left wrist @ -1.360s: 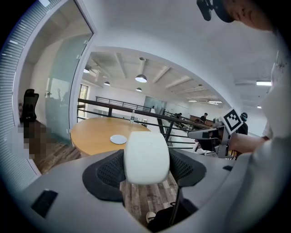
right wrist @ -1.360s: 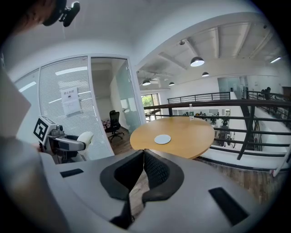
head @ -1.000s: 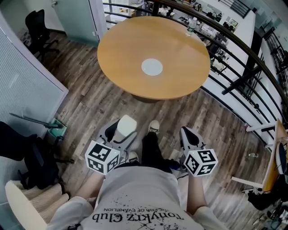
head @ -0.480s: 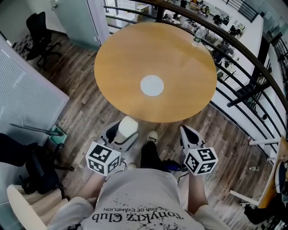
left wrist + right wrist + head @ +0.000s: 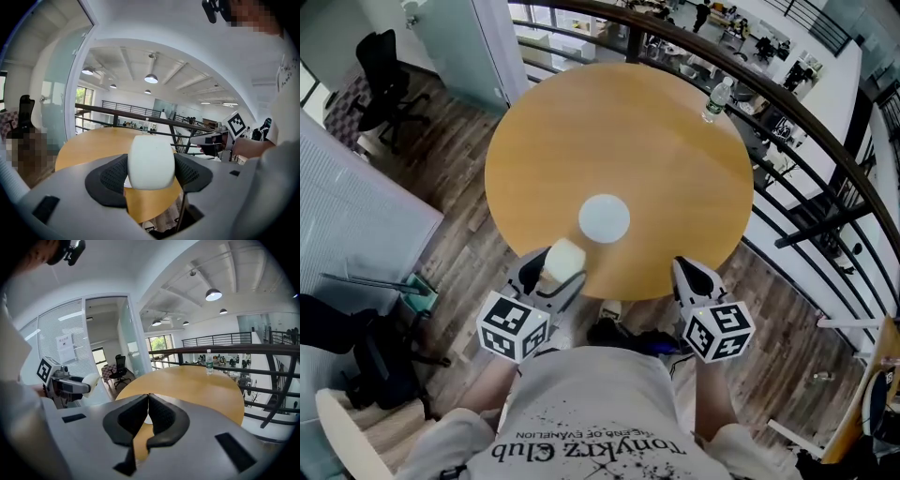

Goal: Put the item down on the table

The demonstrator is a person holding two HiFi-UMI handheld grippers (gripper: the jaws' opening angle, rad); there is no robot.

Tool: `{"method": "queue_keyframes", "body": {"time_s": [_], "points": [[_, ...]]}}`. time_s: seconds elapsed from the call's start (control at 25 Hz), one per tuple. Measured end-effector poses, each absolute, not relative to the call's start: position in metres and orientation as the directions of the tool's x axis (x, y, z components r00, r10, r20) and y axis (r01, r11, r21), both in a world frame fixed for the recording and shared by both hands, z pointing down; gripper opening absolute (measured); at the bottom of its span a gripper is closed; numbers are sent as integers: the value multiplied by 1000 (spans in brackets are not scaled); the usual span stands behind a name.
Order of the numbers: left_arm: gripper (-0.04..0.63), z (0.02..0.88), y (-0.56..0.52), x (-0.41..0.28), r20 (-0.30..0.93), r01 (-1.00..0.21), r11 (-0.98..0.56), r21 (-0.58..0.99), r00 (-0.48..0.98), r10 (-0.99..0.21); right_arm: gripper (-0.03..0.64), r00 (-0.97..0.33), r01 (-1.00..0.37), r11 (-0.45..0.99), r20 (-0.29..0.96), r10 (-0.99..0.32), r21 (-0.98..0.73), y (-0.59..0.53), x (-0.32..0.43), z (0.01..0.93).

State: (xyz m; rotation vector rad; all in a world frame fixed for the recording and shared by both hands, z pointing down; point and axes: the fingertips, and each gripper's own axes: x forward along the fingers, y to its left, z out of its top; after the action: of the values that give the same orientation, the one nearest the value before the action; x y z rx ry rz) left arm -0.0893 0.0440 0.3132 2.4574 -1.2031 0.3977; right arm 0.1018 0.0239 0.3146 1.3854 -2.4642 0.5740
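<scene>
The left gripper [image 5: 151, 172] is clamped on a pale, rounded item [image 5: 151, 161], its dark jaw pads pressed against the item's two sides. In the head view the item shows at the near rim of a round wooden table [image 5: 656, 141], and in the left gripper view it is held in the air, with the tabletop spreading beyond and below it.

The right gripper [image 5: 148, 401] holds nothing, its jaws closed together at the tips. It is level with the left one, well apart from it to the person's right, just short of the table's edge. Each gripper carries a cube [image 5: 513, 325] with black-and-white square markers at its rear, close to the person's grey printed shirt [image 5: 591, 412].

A white disc [image 5: 604, 217] lies flat near the middle of the table, just beyond the held item. A clear plastic bottle [image 5: 718, 97] stands upright at the far right edge of the tabletop.

The table stands on a floor [image 5: 469, 216] of wood planks. A dark metal railing [image 5: 825, 131] curves round behind it, with an open office level visible below and past the bars. To the left, a glass partition meets a wall with blinds, and a black office chair [image 5: 389, 70] stands in the far corner.
</scene>
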Motion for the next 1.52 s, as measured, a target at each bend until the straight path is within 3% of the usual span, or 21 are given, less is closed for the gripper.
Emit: {"method": "queue_keyframes", "body": {"time_s": [0.56, 1.52], "points": [[322, 322, -26, -84, 442, -819, -533, 212, 567, -695, 25, -523, -852, 464, 429, -737, -242, -47, 114, 325], [322, 368, -90, -79, 539, -734, -642, 219, 640, -548, 25, -473, -881, 385, 488, -734, -276, -89, 86, 355]]}}
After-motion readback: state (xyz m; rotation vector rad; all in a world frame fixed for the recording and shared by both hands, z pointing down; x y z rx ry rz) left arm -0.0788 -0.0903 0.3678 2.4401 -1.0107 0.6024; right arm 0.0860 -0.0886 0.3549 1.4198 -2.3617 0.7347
